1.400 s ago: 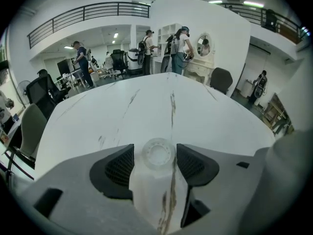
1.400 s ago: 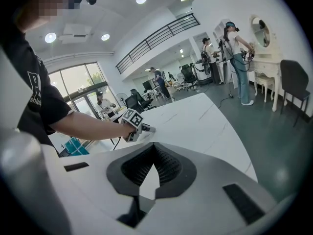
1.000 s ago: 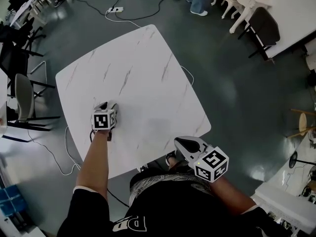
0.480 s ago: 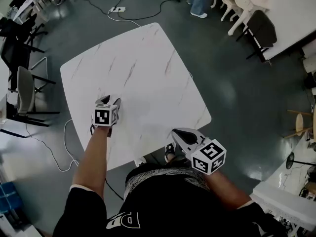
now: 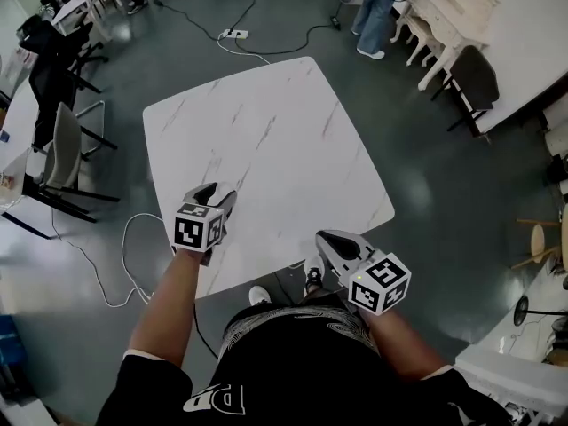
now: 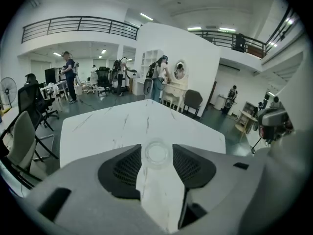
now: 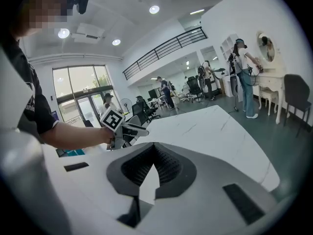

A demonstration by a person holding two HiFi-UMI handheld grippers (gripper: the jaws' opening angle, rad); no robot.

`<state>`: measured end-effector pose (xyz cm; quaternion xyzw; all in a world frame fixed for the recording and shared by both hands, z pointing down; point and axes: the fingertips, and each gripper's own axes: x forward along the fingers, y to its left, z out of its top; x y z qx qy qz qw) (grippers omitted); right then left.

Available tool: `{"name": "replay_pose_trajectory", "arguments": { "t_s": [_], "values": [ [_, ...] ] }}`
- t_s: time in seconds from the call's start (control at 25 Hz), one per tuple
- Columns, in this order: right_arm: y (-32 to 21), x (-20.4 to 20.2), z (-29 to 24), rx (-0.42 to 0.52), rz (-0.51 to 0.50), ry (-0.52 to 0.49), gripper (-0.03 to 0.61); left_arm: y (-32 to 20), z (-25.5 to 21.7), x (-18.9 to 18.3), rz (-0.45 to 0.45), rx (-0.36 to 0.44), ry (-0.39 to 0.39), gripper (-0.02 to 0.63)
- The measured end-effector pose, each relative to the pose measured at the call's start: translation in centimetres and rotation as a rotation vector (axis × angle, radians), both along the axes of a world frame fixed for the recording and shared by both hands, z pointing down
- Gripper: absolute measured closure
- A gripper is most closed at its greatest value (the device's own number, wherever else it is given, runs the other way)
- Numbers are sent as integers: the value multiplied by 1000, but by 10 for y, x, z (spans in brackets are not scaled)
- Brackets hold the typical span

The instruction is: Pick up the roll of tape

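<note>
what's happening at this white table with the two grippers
A person stands at a white marble-patterned table with a gripper in each hand. The left gripper is closed on a small clear roll of tape, held over the near part of the table. The right gripper is shut and empty, by the table's near edge.

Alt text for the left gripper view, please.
A clear roll of tape sits clamped between the left gripper's two grey jaws, with a white marble-look table beyond. Behind is an open hall with people, chairs and a railed balcony.
</note>
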<state>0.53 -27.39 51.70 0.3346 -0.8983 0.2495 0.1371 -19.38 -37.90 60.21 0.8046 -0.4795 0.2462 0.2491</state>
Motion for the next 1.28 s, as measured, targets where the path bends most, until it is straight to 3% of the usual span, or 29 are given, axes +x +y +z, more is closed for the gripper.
{"name": "replay_pose_trajectory", "arguments": {
  "t_s": [0.48,0.76,1.0,1.28],
  "values": [
    [55,-75,-29,108,-46,4,574,117,-76,-35,19,110,160,403],
    [63,-104,-42,155,-102,-3,574,181,-100,-34,13,164,166,403],
    [66,-101,-53,176,-178,5,574,203,-120,-14,-19,200,201,403],
    [81,-55,-67,184,-262,-3,574,211,-139,37,-73,228,201,403]
  ]
}}
